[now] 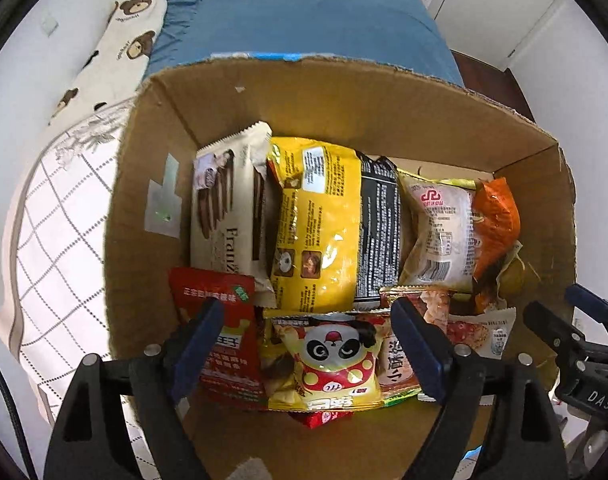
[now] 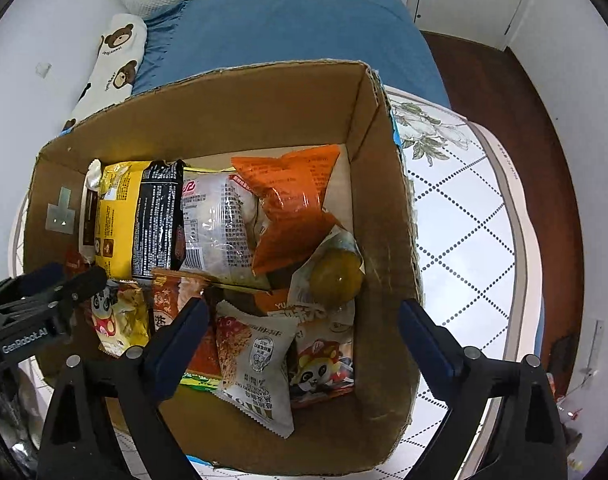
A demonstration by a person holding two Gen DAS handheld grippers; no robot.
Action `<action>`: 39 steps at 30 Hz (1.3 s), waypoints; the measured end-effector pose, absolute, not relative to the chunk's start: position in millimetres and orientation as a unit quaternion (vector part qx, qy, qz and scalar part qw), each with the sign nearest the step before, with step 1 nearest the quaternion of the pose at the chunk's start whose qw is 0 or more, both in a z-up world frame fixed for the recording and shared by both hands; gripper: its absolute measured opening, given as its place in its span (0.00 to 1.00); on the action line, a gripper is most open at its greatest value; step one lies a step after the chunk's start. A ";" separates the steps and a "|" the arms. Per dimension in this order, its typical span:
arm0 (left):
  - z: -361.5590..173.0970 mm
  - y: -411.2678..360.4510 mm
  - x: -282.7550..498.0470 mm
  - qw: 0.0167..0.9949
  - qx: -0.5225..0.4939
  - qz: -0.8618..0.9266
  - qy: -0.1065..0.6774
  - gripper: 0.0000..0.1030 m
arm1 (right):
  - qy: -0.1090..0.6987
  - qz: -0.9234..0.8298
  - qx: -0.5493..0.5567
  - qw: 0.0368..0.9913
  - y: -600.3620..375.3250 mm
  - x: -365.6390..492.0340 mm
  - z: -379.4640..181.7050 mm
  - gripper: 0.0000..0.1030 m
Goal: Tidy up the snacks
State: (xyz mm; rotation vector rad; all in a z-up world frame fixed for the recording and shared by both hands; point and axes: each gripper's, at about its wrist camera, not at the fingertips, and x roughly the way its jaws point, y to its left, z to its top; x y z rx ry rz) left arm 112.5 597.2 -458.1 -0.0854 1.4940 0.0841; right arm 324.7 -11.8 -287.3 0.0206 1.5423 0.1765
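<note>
**Hovering over a nearly filled snack box**

Hovering above the cardboard box (image 1: 152, 184), the left gripper (image 1: 307, 344) is held wide open and empty, and the right gripper (image 2: 304, 344) is likewise spread wide with nothing between its fingers. Ahead of the left gripper, 1 row of packets is seen standing on edge: a cream biscuit pack (image 1: 224, 208), a yellow packet (image 1: 315, 224), a black packet (image 1: 377, 228) and a clear-wrapped bun (image 1: 439, 232). Directly below its fingers lies the panda snack bag (image 1: 331, 360), beside a red sachet (image 1: 220, 340). Below the right gripper, an oat cookie pack (image 2: 256, 360) is lying loosely slanted, with an orange bag (image 2: 292, 208) further ahead.

The loose front packets are probably to be straightened next. A single packet should be approached squarely, pinched by its sealed edge and not its body, so that the contents are not crushed and neighbours are not dragged.
</note>
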 end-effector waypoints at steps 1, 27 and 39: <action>-457.0 597.6 113.0 0.735 -0.037 0.038 0.677 0.83 | 0.694 0.080 0.007 0.716 -10.8 324.3 -286.3 0.95; -358.4 585.7 22.9 0.815 -0.019 0.034 0.578 0.83 | 0.599 0.104 -0.001 0.794 -14.0 249.9 -176.7 0.96; -285.2 579.7 -60.5 0.855 -0.020 0.042 0.517 0.83 | 0.528 0.120 0.008 0.841 -29.5 174.5 -88.7 0.98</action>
